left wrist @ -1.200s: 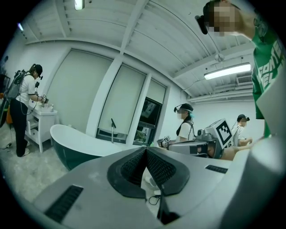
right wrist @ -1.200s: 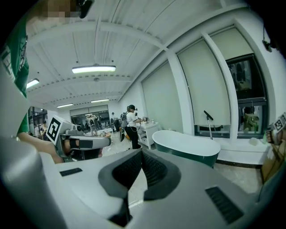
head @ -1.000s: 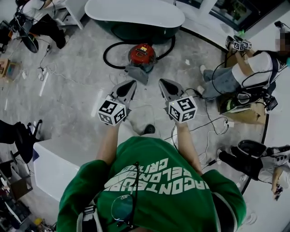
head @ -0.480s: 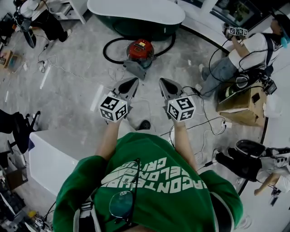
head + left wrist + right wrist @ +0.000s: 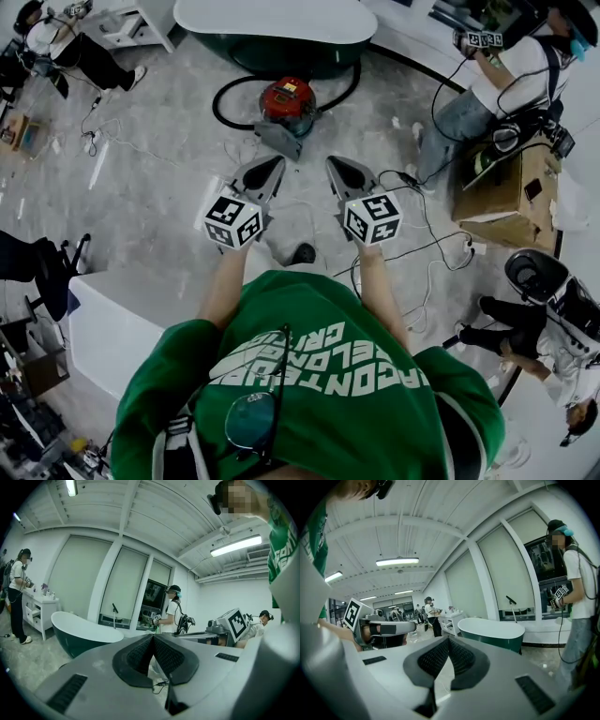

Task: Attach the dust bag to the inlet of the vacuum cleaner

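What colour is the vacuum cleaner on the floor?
The vacuum cleaner is red; the head view shows it best.

Vacuum cleaner (image 5: 289, 103) body is showing glossy red plastic. Dust bag (image 5: 278, 142) is reading as matt grey cloth. Floor (image 5: 169, 178) is looking like smooth, mottled grey stone. Left gripper (image 5: 153, 636) shell is appearing as matt grey plastic, with pads (image 5: 139, 656) in black, finely ribbed. Bathtub (image 5: 281, 21) rim is shining glossy white.

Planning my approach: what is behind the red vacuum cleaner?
A black hose loops behind the red vacuum cleaner, then comes the green bathtub. The grey dust bag lies at its near side. Whatever lies under the tub's rim is covered.
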A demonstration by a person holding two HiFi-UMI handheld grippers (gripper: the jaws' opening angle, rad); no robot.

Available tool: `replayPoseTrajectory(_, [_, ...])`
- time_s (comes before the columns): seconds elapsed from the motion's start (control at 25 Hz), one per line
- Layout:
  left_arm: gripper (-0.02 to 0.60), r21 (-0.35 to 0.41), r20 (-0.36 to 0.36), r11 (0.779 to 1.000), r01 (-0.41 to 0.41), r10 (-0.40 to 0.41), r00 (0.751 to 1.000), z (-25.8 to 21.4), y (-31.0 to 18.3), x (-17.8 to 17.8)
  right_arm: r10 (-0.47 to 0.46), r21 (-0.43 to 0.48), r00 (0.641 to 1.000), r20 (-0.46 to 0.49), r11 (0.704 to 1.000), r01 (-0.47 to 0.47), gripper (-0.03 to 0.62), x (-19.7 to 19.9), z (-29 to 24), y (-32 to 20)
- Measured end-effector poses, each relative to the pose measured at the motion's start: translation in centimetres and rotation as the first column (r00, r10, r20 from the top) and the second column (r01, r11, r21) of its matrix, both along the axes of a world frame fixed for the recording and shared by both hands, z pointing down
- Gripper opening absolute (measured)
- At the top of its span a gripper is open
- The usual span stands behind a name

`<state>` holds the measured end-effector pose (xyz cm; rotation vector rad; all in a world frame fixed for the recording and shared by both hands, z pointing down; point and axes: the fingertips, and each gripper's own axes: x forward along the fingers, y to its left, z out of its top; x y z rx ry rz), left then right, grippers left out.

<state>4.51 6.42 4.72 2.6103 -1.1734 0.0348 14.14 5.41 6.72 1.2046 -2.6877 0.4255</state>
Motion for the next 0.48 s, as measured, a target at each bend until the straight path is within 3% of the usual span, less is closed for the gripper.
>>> replayPoseTrajectory(0.48, [0.003, -0.004, 0.019, 0.999, -0.046, 0.046, 0.999, 0.5, 0.2, 2.5, 0.039, 0.000, 0.999, 0.009, 0.999, -0.039, 0.008, 2.3, 0.3, 0.8])
